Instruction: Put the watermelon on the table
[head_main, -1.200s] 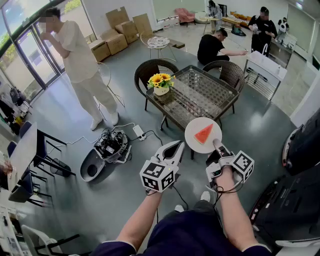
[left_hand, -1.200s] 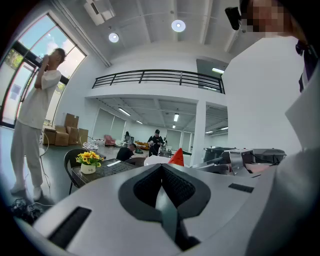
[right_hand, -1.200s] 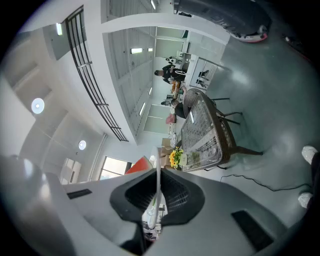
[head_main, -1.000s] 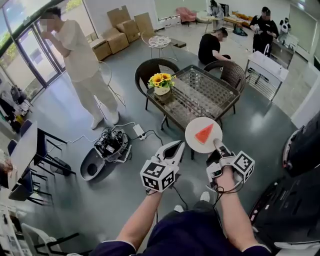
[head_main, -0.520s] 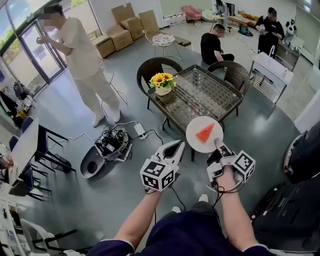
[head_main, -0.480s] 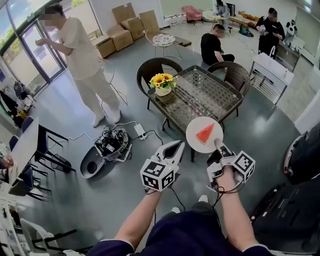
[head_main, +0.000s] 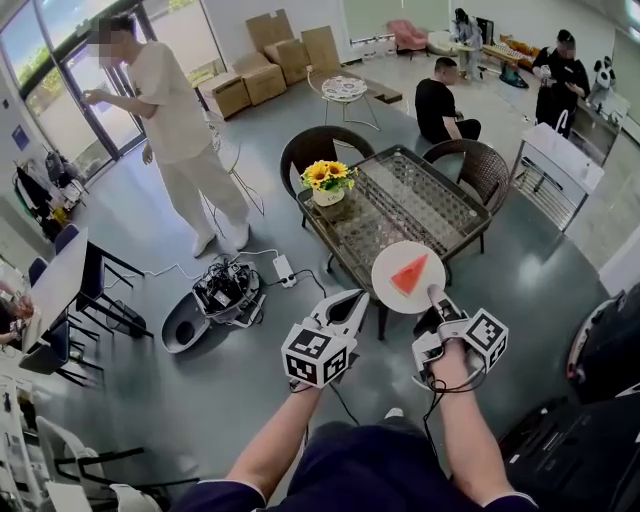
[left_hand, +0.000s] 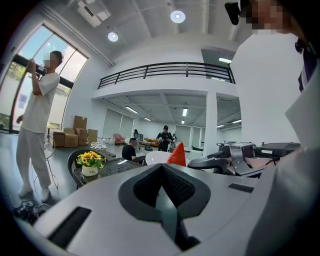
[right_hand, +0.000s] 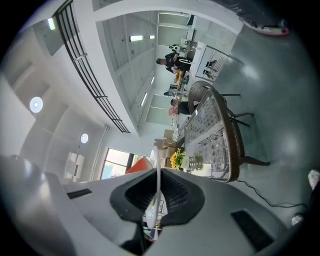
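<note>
So right now we're in the carry step. We're holding the white plate (head_main: 391, 263) by its near rim with the right gripper (head_main: 433, 295), jaws pinching the edge so the plate is showing edge-on between them in the right gripper view. The watermelon (head_main: 408, 274) slice is sitting on top, roughly in the middle of the plate. The left gripper (head_main: 357, 298) is hanging at 9 o'clock of the plate with its jaws pressed together on nothing, so it's not doing any work here. The plate is hovering by the near edge of the glass-topped table (head_main: 425, 200), which is lying at 12 o'clock from us, and as far as we can judge it isn't resting on the glass yet. A sunflower pot (head_main: 327, 181) is taking up the table's 10 o'clock corner, wicker chairs (head_main: 318, 146) are sitting on the far side, and a standing person (head_main: 180, 130) is well off at 10 o'clock. We're guessing the next move calls for reaching toward 12 o'clock, bringing the plate down level onto bare glass away from the flowers, and only then spreading the right jaws. The biggest worry is tipping, since a one-sided rim pinch is giving the slice a chance to slide.
</note>
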